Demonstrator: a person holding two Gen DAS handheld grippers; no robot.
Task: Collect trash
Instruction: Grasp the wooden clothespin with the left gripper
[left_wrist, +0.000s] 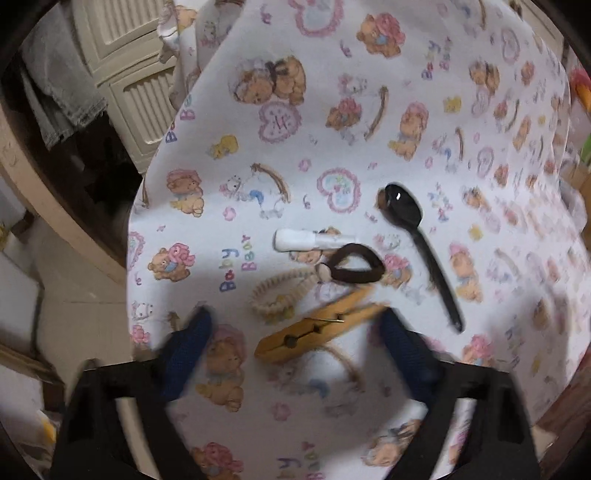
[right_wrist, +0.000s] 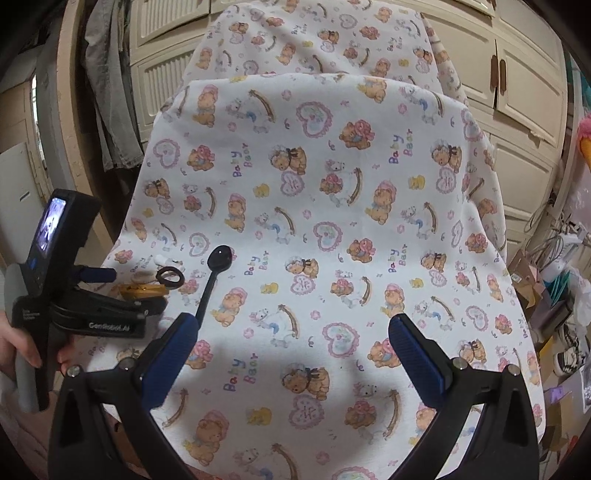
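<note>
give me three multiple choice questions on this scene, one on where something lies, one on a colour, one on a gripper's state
1. Which thing lies between the left gripper's fingers?
A. the spoon
B. the clothespin
C. the white paper roll

2. What colour is the spoon?
A. black
B. white
C. yellow

3. How does the right gripper stand?
A. shut on the spoon
B. shut on the cloth
C. open, holding nothing

Answers:
1. B: the wooden clothespin lies between the fingers of the left gripper, whose pads do not yet press it.
2. A: the spoon is glossy black against the printed cloth.
3. C: the right gripper shows only cloth between its wide-apart fingers.
</note>
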